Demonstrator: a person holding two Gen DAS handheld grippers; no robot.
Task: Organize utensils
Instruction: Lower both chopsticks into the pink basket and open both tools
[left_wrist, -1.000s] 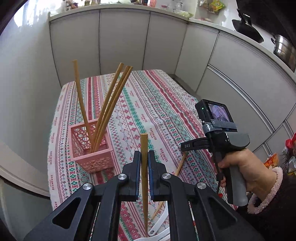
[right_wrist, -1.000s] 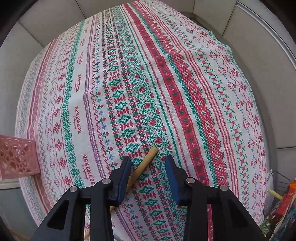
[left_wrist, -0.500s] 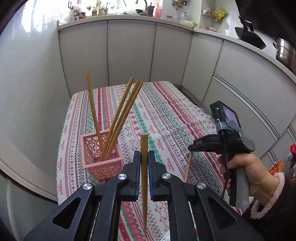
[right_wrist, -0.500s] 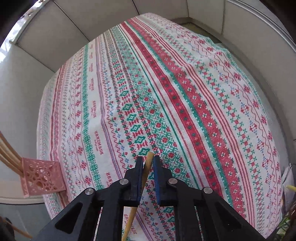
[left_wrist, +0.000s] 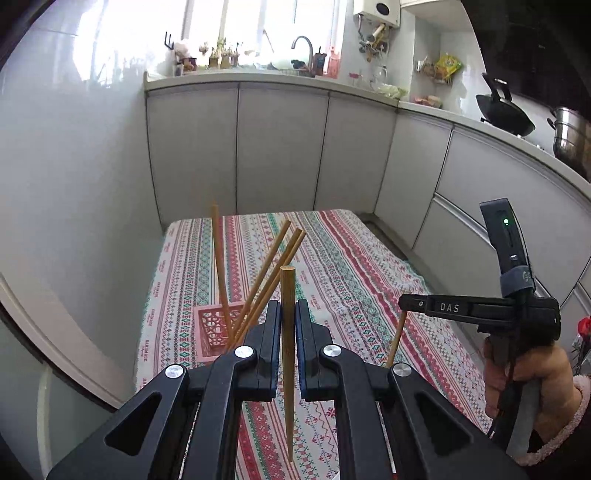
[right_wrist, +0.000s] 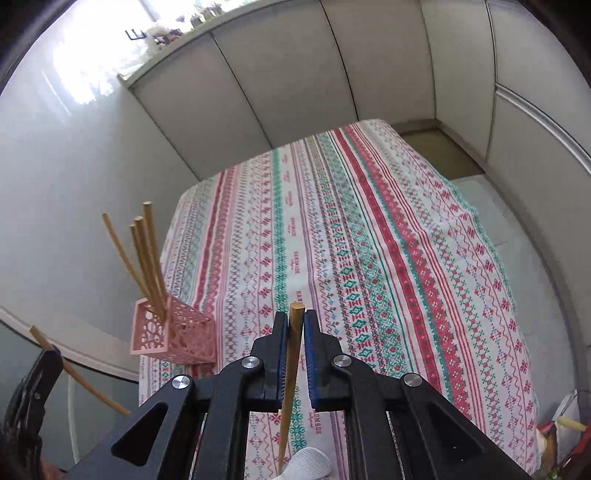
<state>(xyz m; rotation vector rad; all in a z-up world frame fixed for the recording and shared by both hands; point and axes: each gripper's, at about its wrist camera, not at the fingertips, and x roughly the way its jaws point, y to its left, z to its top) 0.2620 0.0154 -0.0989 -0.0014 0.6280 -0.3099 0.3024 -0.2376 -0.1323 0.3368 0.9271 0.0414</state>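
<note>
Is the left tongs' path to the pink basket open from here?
Probably yes. The left tongs, shut on a chopstick, face the pink basket across bare tablecloth; only four leaning chopsticks crowd its opening.

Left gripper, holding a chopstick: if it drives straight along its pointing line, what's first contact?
Probably the pink basket or the chopsticks leaning in it, just ahead and slightly left of the left gripper. Depth is unclear; it might pass right onto the tablecloth.
</note>
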